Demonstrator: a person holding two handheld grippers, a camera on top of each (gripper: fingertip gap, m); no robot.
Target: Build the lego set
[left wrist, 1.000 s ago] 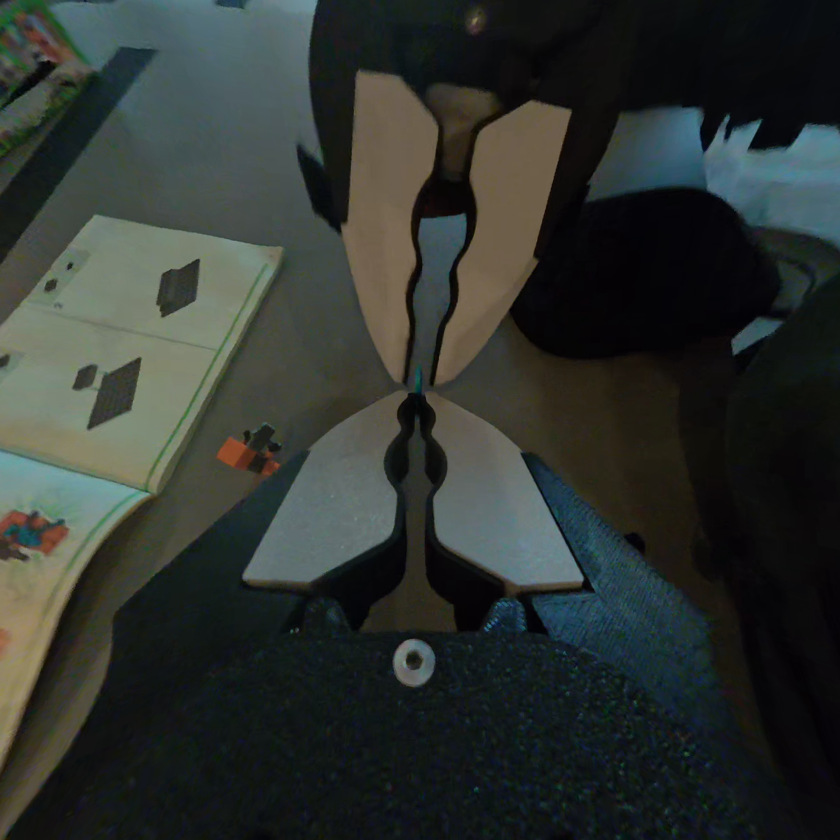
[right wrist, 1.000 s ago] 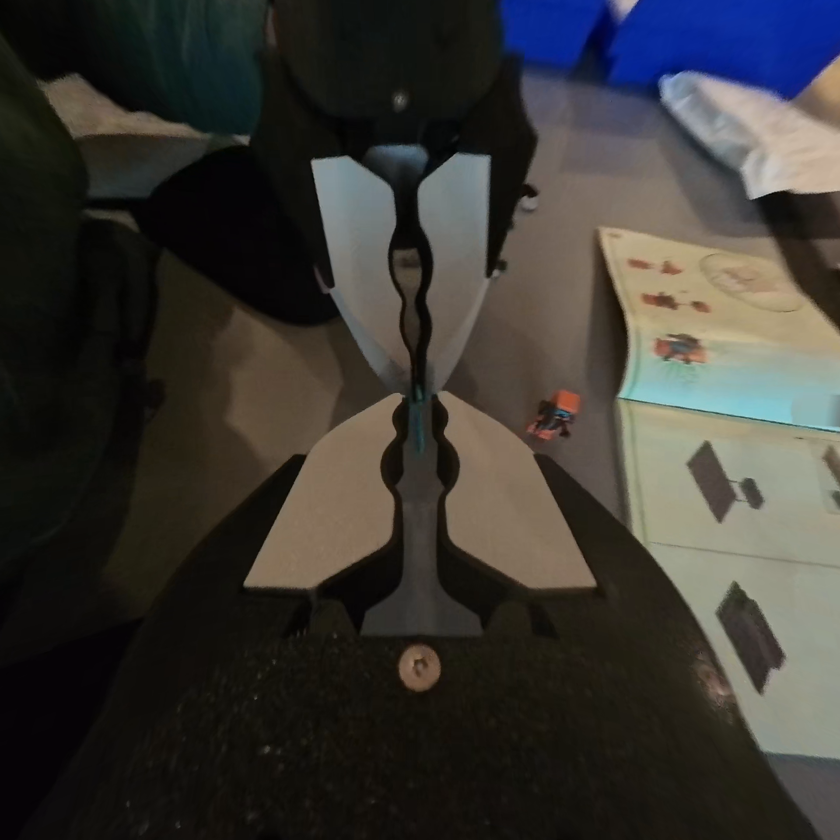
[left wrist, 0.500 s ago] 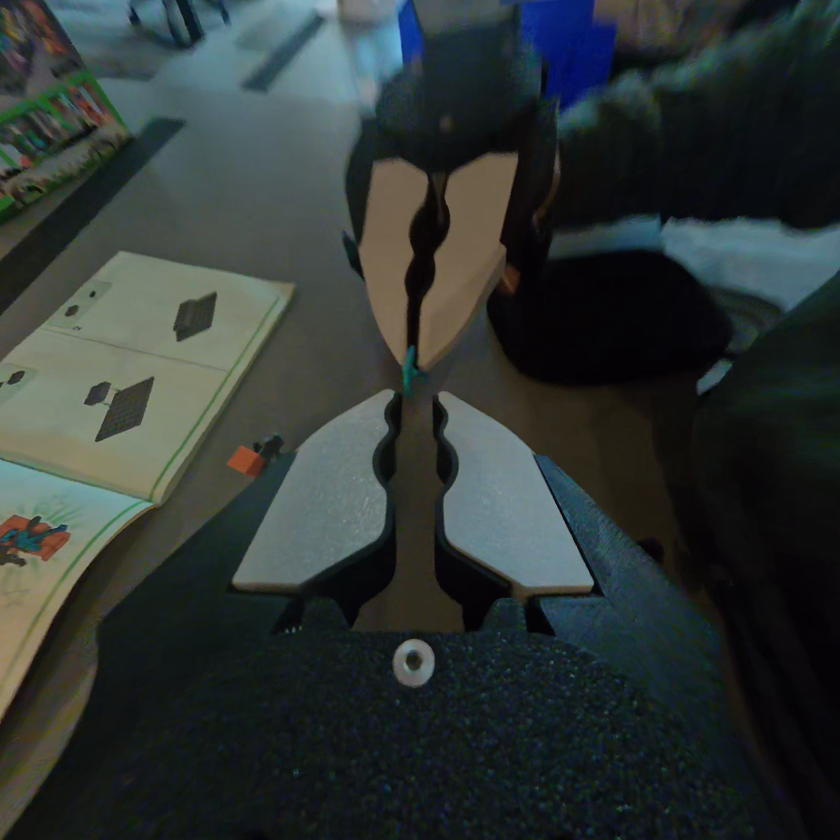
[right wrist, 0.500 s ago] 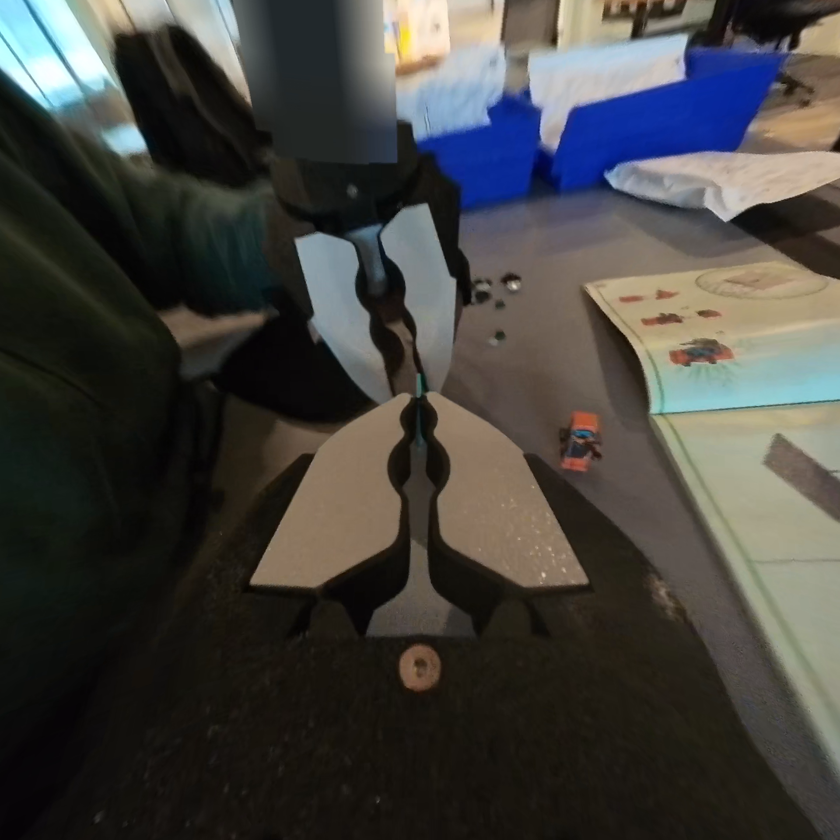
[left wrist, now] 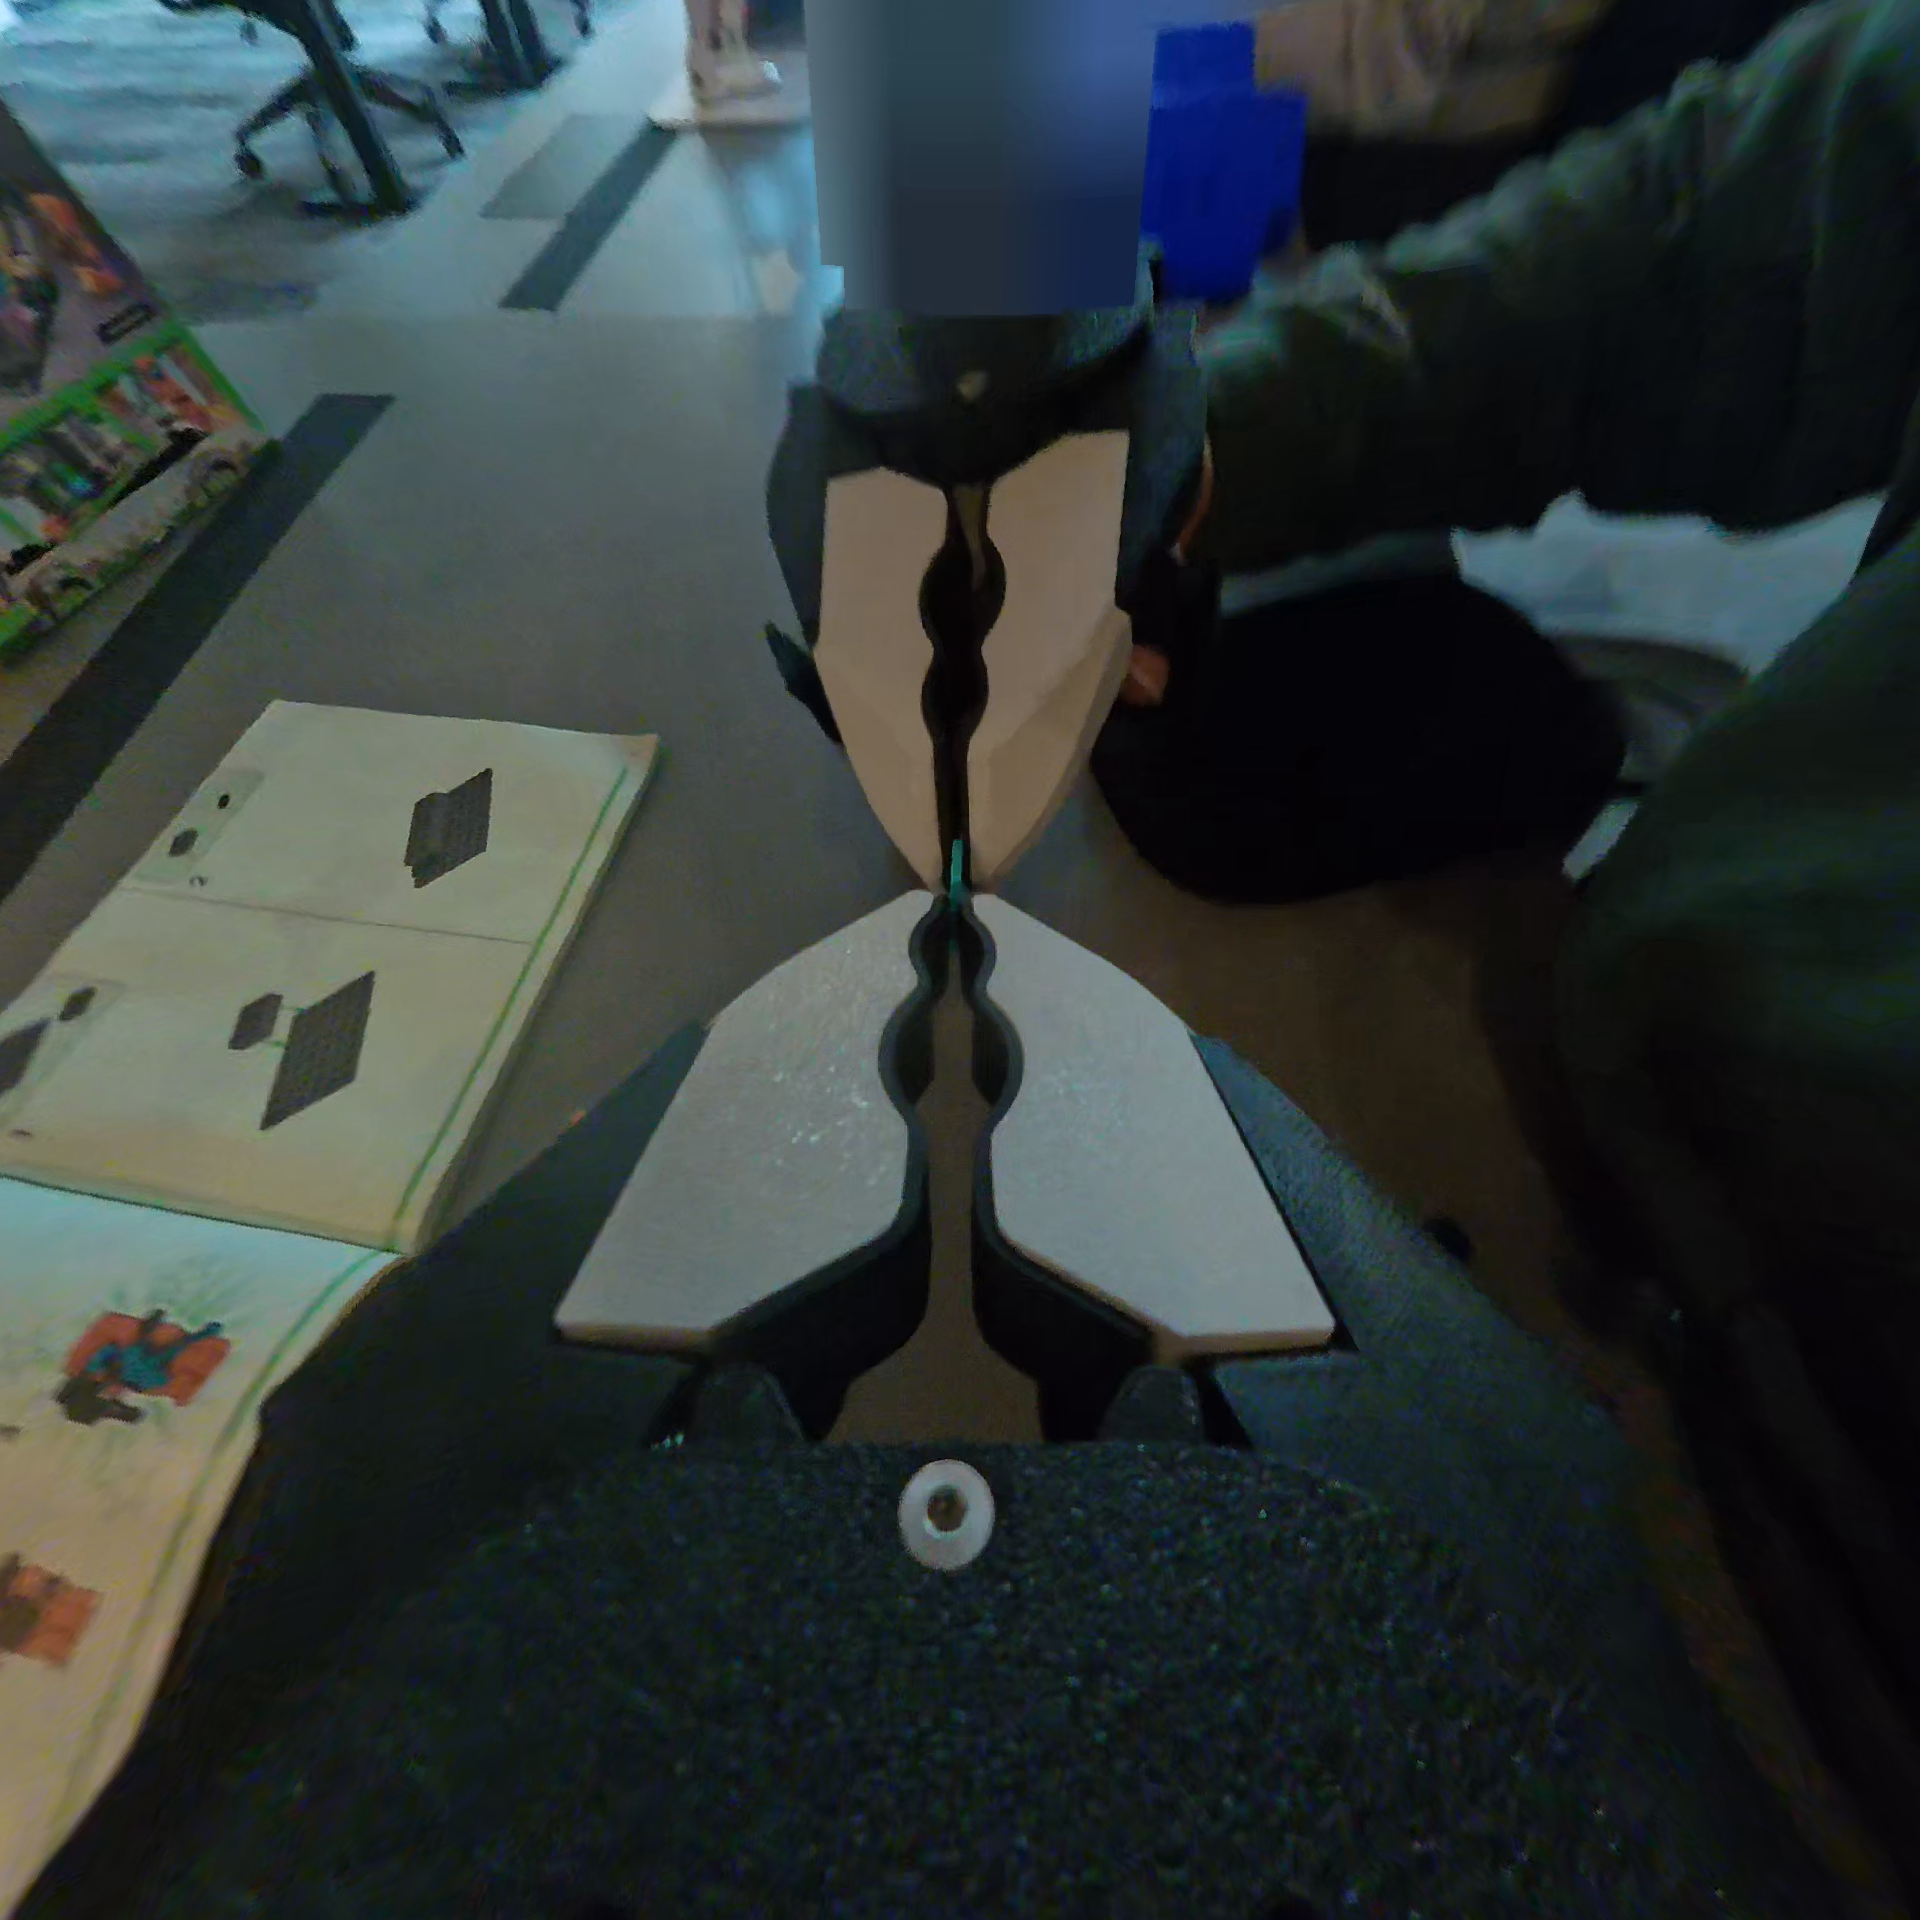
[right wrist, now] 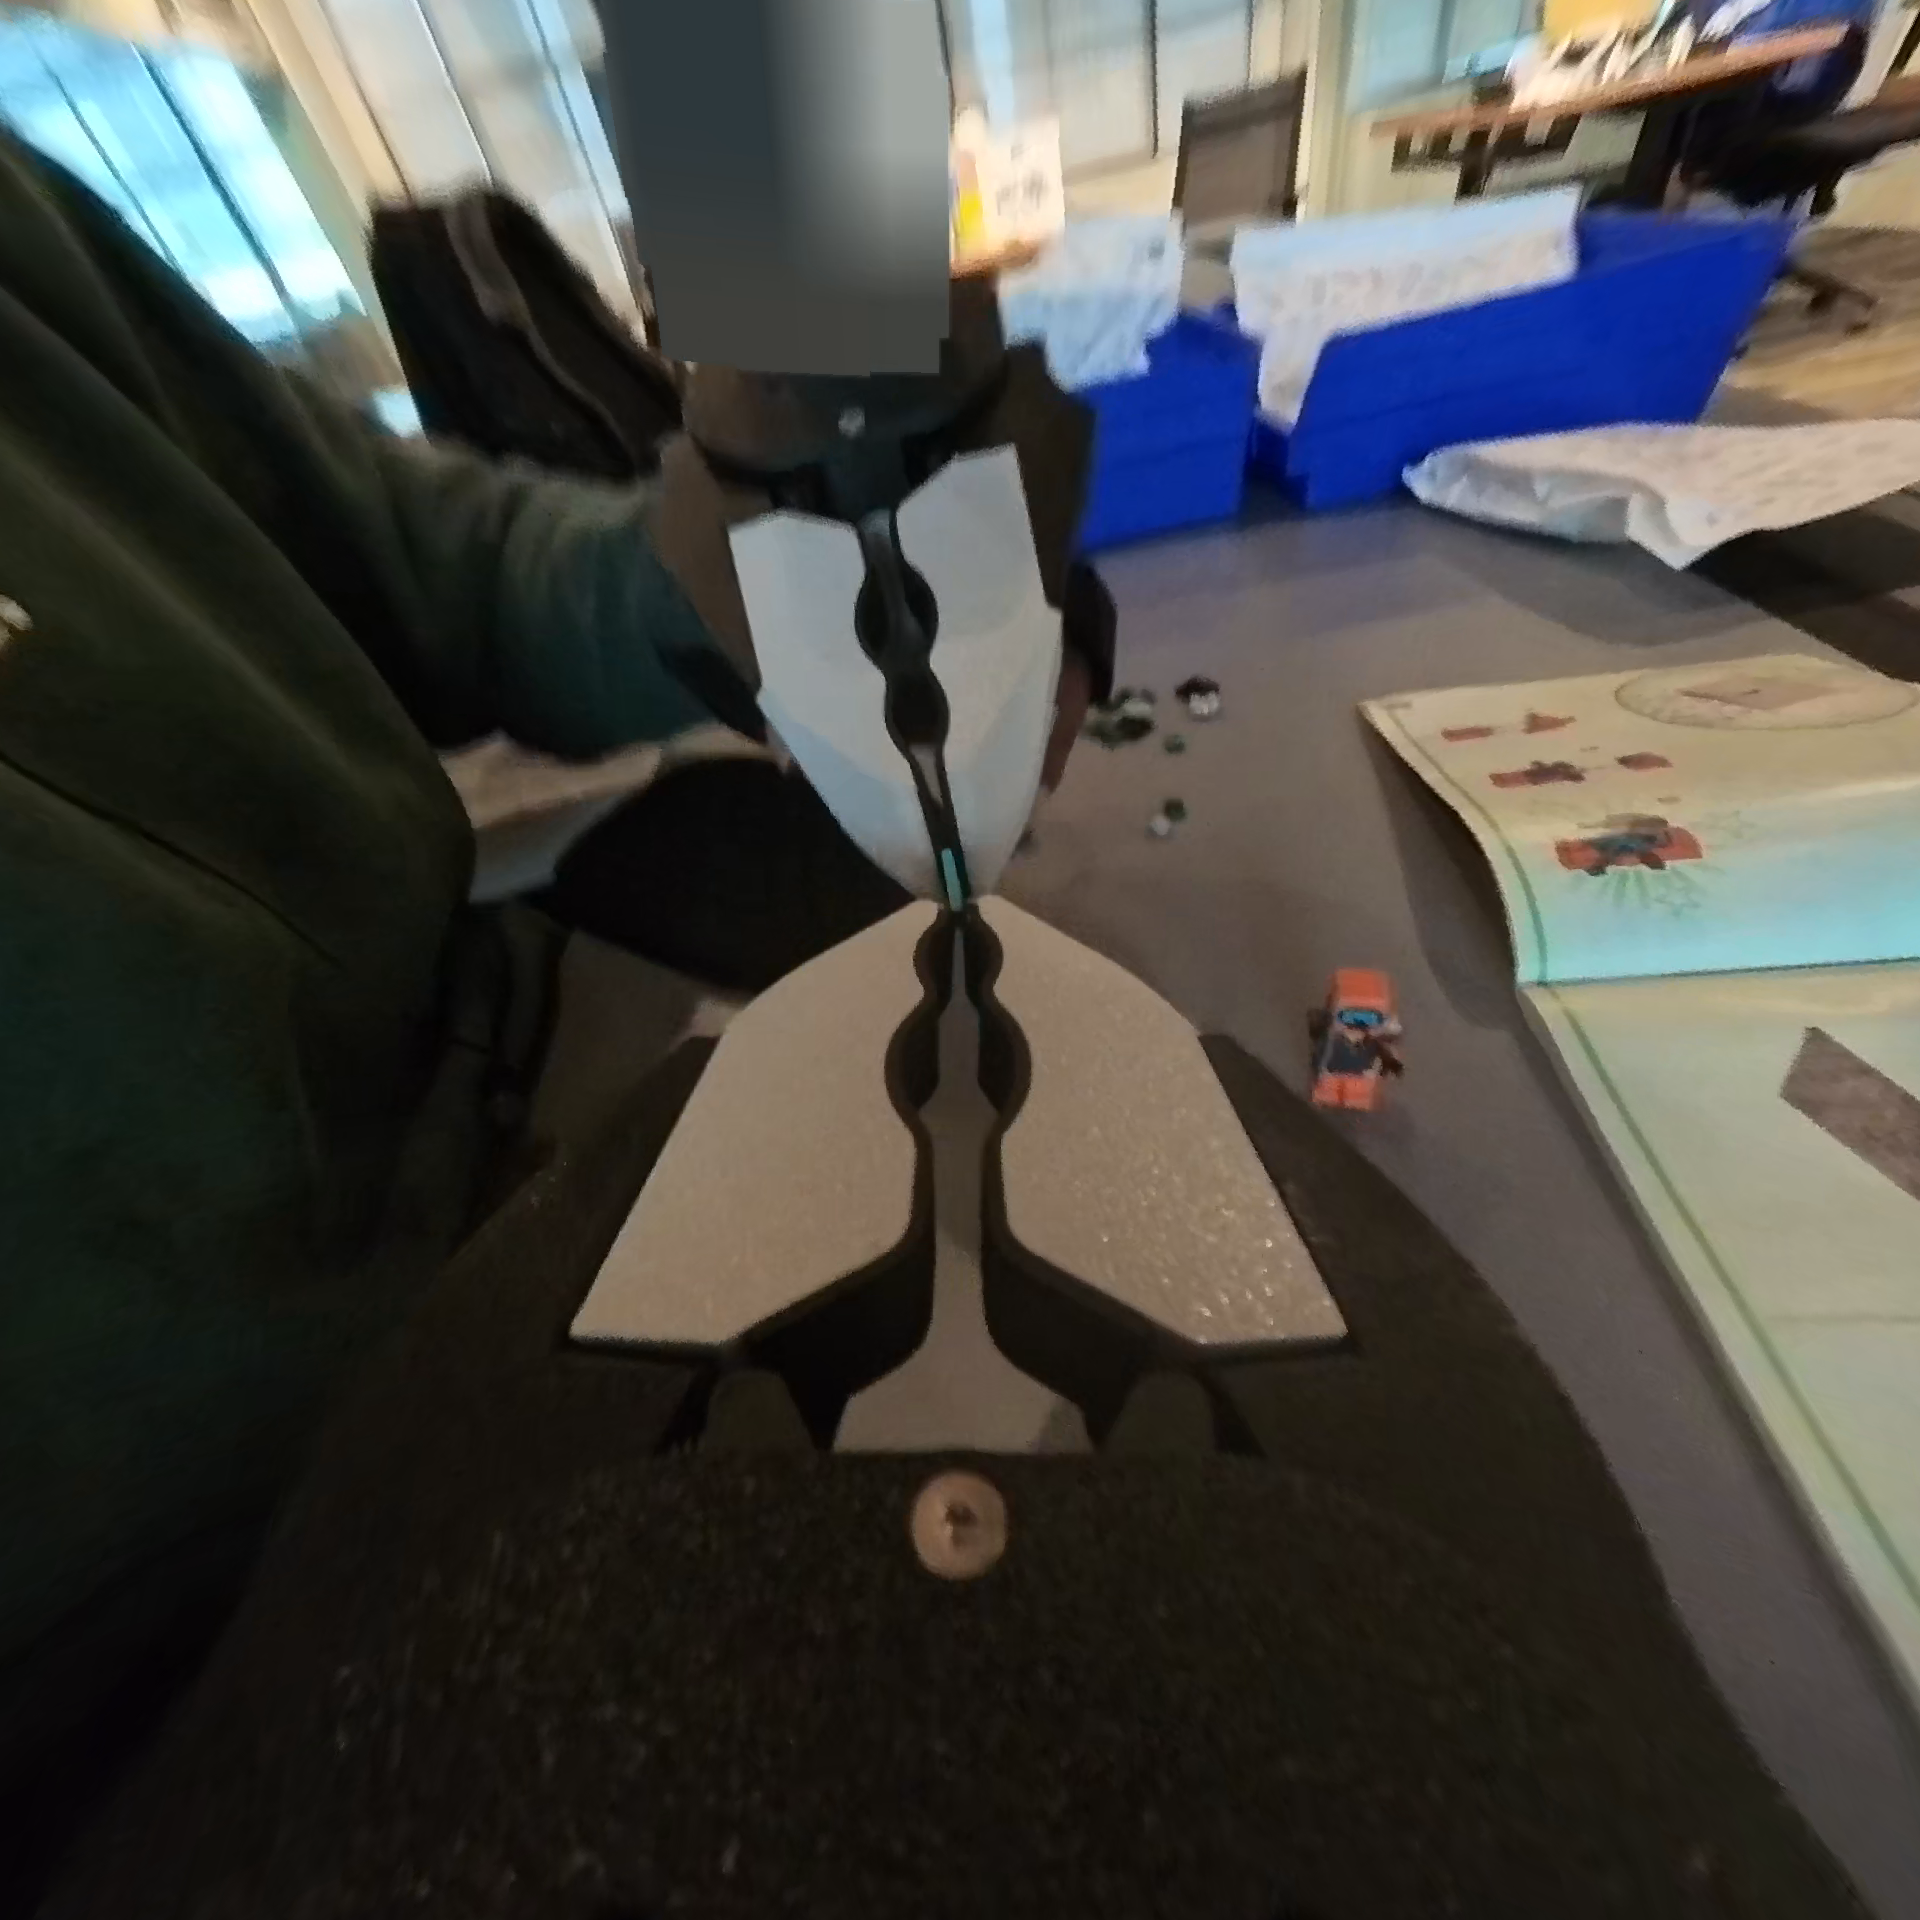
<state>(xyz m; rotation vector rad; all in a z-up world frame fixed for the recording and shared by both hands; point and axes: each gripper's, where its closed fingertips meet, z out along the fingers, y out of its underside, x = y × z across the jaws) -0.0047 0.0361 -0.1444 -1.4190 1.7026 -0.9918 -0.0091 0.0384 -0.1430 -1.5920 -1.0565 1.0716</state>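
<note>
My left gripper (left wrist: 954,906) and my right gripper (right wrist: 954,912) meet tip to tip above the grey table. A thin teal lego piece (left wrist: 956,864) is pinched between them. In the left wrist view it sits in the tips of the right gripper and reaches my left tips. In the right wrist view the piece (right wrist: 951,868) sits in the tips of the left gripper, just past my right tips. Both grippers' jaws are closed at the tips. A small orange and black lego build (right wrist: 1354,1055) lies on the table right of the right gripper.
An open instruction booklet (left wrist: 312,935) lies left of the left gripper and also shows in the right wrist view (right wrist: 1714,935). Small loose pieces (right wrist: 1143,727) lie farther off. A lego box (left wrist: 83,416), blue bins (right wrist: 1455,343) and a black bag (left wrist: 1351,748) surround the area. The tips of both grippers are at nearly the same place.
Half a second ago my left gripper stood open just short of the piece held by the right. Now it is shut on it. Both cameras have tilted up.
</note>
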